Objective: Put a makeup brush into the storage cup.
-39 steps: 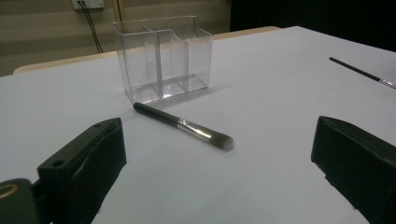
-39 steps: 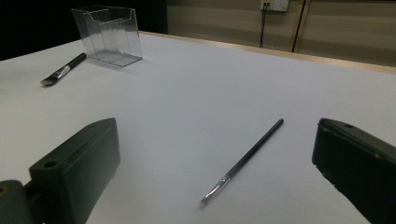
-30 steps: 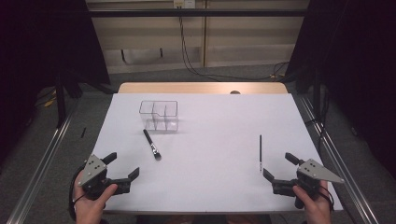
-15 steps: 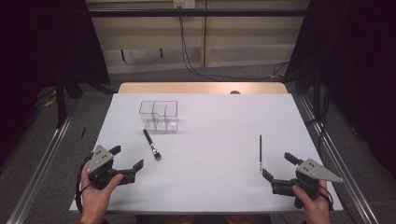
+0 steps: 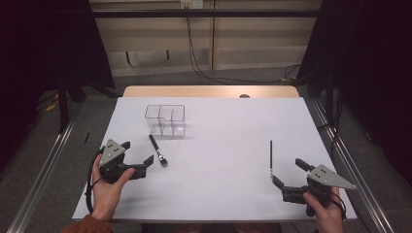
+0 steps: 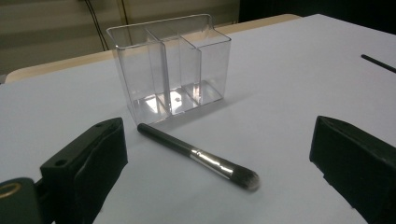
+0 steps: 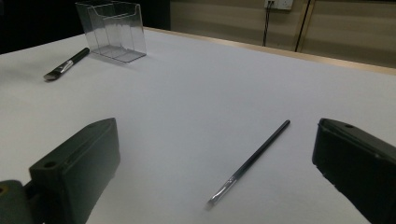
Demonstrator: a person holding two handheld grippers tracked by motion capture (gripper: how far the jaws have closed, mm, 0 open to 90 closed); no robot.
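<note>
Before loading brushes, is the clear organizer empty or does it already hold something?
Empty: the clear organizer stands upright, its compartments bare; the makeup brush lies beside it.

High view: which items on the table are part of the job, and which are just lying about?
In the job:
- thick makeup brush, in front of the open left tool
- thin brush, ahead of the open right tool
- clear divided organizer

Lying about:
- cables on the floor beyond the table

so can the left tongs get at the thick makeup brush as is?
Probably yes: the left tongs are open, facing the thick brush, with bare table between; the clear organizer stands behind it.
</note>
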